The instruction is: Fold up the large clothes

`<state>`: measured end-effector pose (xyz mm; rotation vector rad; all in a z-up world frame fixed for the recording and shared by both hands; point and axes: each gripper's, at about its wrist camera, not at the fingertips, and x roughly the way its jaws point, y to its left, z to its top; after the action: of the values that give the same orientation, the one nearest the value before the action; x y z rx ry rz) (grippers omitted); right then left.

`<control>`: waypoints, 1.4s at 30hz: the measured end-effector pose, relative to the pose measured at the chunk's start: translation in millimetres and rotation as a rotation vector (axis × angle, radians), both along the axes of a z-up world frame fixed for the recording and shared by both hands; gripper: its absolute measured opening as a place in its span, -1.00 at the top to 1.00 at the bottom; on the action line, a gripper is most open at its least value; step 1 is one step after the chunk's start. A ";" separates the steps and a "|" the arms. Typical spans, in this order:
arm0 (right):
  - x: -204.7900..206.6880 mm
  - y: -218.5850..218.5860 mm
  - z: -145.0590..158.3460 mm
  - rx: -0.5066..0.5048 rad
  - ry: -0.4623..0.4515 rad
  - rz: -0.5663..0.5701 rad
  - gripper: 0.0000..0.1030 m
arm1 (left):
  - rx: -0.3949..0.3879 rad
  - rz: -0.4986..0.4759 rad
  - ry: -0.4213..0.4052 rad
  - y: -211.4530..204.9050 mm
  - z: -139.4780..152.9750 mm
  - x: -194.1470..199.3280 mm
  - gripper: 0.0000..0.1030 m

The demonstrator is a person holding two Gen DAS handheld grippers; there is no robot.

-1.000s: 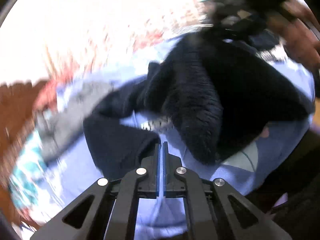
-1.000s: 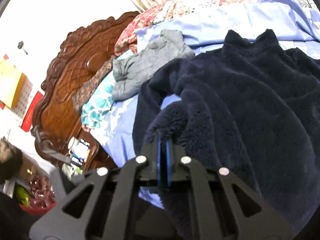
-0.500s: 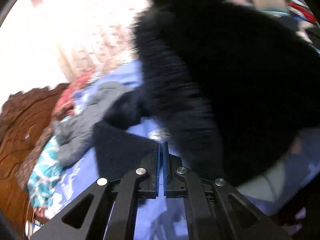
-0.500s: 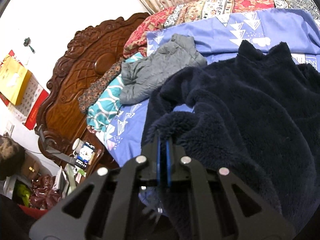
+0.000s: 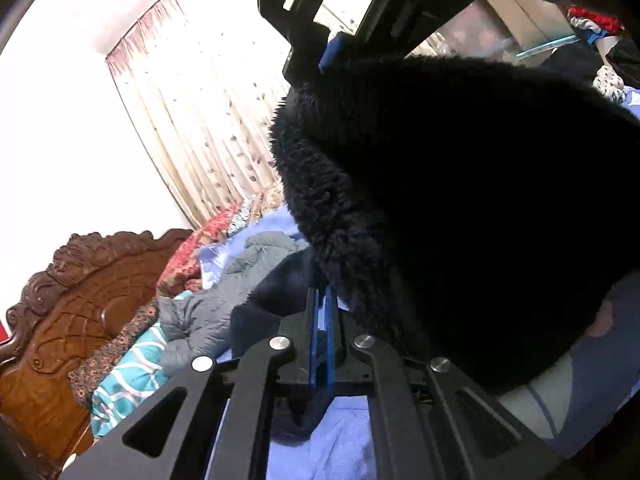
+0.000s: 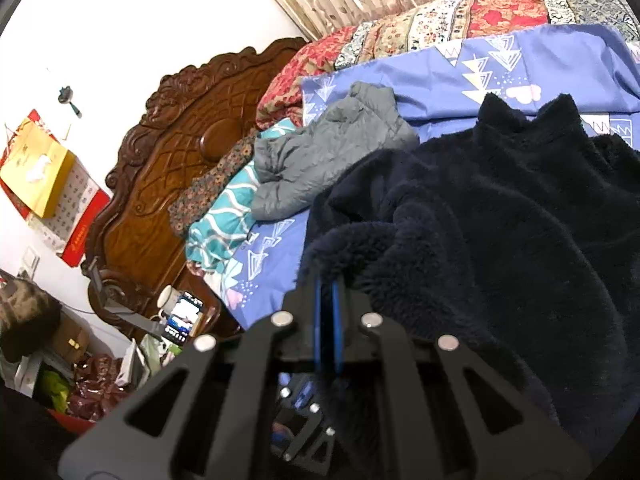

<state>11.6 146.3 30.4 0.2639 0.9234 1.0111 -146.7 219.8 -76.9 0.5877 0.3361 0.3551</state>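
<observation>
A large dark navy fleece garment (image 6: 500,232) lies over the blue patterned bedsheet (image 6: 424,76). My right gripper (image 6: 327,284) is shut on a fold of the fleece at its near left edge and holds it raised. In the left wrist view the fleece (image 5: 460,208) hangs large and close in front, lifted by the right gripper (image 5: 320,56) seen at the top. My left gripper (image 5: 321,294) is shut on a dark edge of the same fleece just under the hanging part.
A grey jacket (image 6: 320,160) and a teal patterned cloth (image 6: 224,216) lie by the carved wooden headboard (image 6: 168,176). A floral quilt (image 6: 440,24) lies at the far side under the curtain (image 5: 208,112). A cluttered bedside stand (image 6: 176,316) is at the left.
Both grippers have risen, keeping hold of the fleece. In the left view the fleece went from lying on the sheet to hanging close above, and the right gripper now shows at the top.
</observation>
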 end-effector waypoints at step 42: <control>-25.7 137.7 -153.3 -0.077 0.547 0.495 0.89 | -0.522 -0.180 0.345 75.4 24.6 -60.6 0.46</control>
<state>-14.0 284.0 -123.0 0.2572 1.5724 1.3843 -207.3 295.2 -52.3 0.1585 0.6765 -0.0174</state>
